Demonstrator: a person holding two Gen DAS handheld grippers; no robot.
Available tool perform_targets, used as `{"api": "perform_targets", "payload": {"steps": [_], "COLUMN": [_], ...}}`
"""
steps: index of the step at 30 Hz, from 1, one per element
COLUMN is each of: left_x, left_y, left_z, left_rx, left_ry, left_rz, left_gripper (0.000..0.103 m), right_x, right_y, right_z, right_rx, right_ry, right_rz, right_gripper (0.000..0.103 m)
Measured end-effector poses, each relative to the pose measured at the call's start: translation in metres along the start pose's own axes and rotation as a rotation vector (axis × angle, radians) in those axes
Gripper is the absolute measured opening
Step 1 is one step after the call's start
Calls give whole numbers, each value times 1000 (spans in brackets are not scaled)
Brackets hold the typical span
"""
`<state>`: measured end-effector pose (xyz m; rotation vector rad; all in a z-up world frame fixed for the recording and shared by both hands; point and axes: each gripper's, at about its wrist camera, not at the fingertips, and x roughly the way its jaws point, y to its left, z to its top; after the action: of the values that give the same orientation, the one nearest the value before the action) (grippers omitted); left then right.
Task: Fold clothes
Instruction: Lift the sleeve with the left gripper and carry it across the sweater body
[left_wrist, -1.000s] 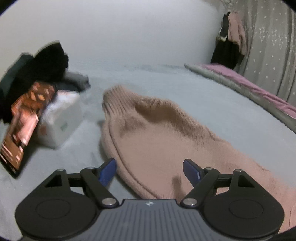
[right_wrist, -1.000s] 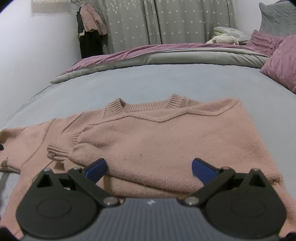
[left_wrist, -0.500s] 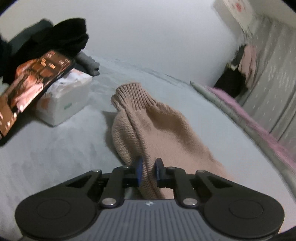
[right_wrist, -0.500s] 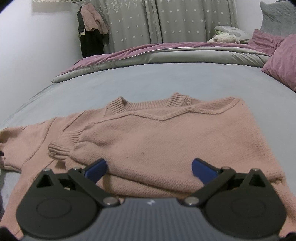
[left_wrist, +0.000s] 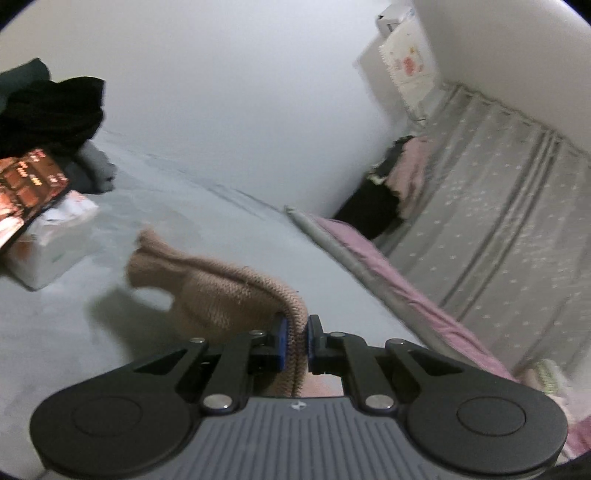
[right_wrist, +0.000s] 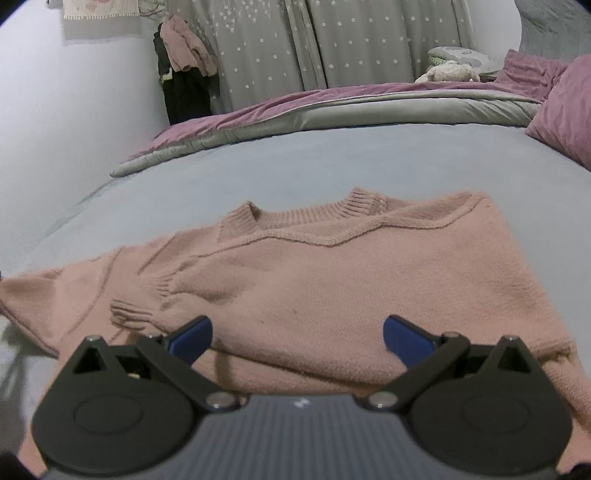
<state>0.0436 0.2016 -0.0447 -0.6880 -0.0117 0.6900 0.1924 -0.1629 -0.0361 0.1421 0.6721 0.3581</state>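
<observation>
A pink knit sweater (right_wrist: 332, 280) lies spread on the grey bed (right_wrist: 295, 158), one sleeve folded across its chest. Its other sleeve (left_wrist: 221, 291) shows in the left wrist view, raised off the sheet, cuff hanging toward the far left. My left gripper (left_wrist: 295, 338) is shut on that sleeve, the blue pads pinching a fold of knit. My right gripper (right_wrist: 297, 332) hovers open over the sweater's lower body, nothing between its fingers (right_wrist: 402, 332).
At the left of the left wrist view stand a white box (left_wrist: 51, 247), a lit tablet (left_wrist: 26, 188) and dark clothes (left_wrist: 51, 107). A rolled grey and purple duvet (right_wrist: 332, 110), purple pillows (right_wrist: 561, 107) and a starred curtain (right_wrist: 314, 40) lie beyond.
My left gripper shut on the sleeve, then lifted it off the bed while rolling and tilting up. The sleeve's cuff now hangs in the air. The right gripper kept still.
</observation>
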Motion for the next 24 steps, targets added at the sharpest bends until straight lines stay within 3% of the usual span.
{"api": "perform_targets", "payload": {"steps": [10,17,24], "left_x": [-15,-29,-40], "left_y": [-27,-67,-108], "left_z": [7,-1,-22], "left_rx": [10,101,196], "left_ry": [10,49,119], "left_rz": [-203,-375,-494], "left_gripper": [7,7,7], "right_x": [-12,-14,-10], "right_y": [-6,-13,-16], "right_z": [7,10,8], "right_rx": [88,151,190], "right_ry": [-18,-8,6], "right_rz": [108,193,234], "right_gripper": [103,102,99]}}
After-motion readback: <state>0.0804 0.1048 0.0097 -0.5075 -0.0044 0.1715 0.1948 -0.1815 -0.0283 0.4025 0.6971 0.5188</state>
